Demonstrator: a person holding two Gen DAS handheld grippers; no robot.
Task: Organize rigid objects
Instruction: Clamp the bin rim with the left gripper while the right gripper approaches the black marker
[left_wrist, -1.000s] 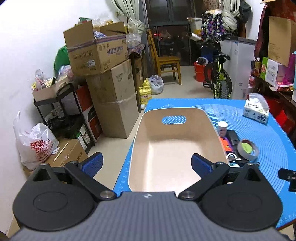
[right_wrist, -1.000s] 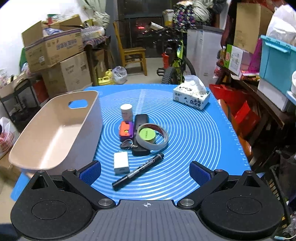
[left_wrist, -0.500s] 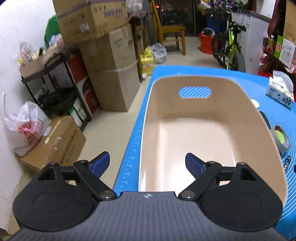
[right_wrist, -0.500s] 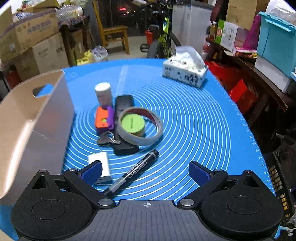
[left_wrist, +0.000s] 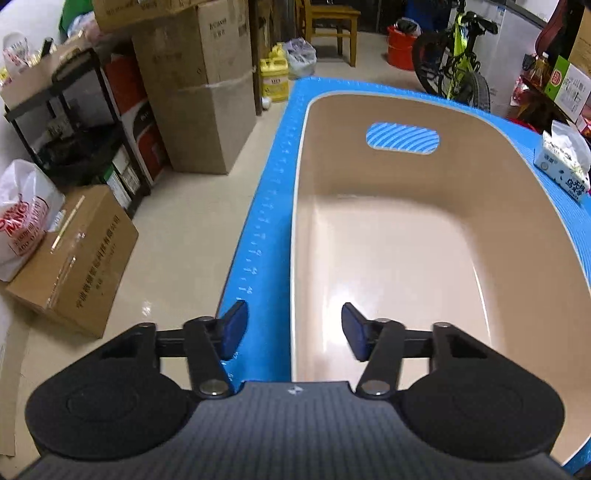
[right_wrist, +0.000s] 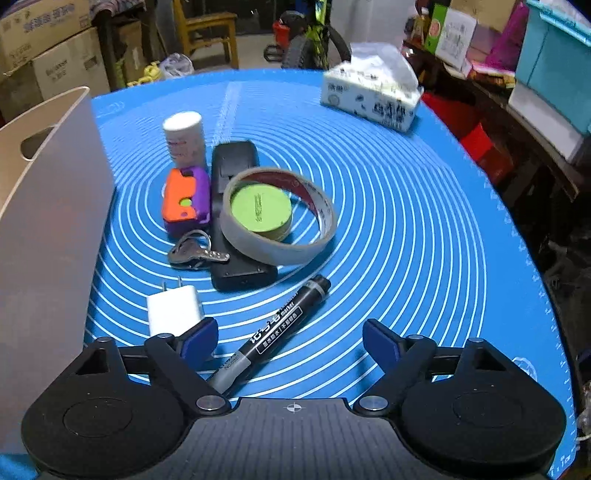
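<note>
A beige plastic bin (left_wrist: 424, 258) stands empty on the blue mat (left_wrist: 269, 206); its outer wall (right_wrist: 51, 206) shows at the left of the right wrist view. My left gripper (left_wrist: 291, 334) is open, straddling the bin's near left rim. My right gripper (right_wrist: 291, 341) is open and empty, low over a black marker (right_wrist: 280, 321). Beside it lie a white charger plug (right_wrist: 173, 310), keys (right_wrist: 195, 253), an orange-purple toy (right_wrist: 186, 199), a white bottle (right_wrist: 183, 136), a black remote (right_wrist: 236, 206), a grey tape ring (right_wrist: 280, 243) and a green disc (right_wrist: 260, 208).
A tissue box (right_wrist: 371, 94) sits at the mat's far right, also in the left wrist view (left_wrist: 565, 166). Cardboard boxes (left_wrist: 199, 92), a black shelf (left_wrist: 74, 122) and a bicycle (left_wrist: 458, 66) stand on the floor beyond the table.
My left gripper has moved forward and down over the bin's left rim, its jaws narrowing. My right gripper has lowered and moved forward toward the marker and charger.
</note>
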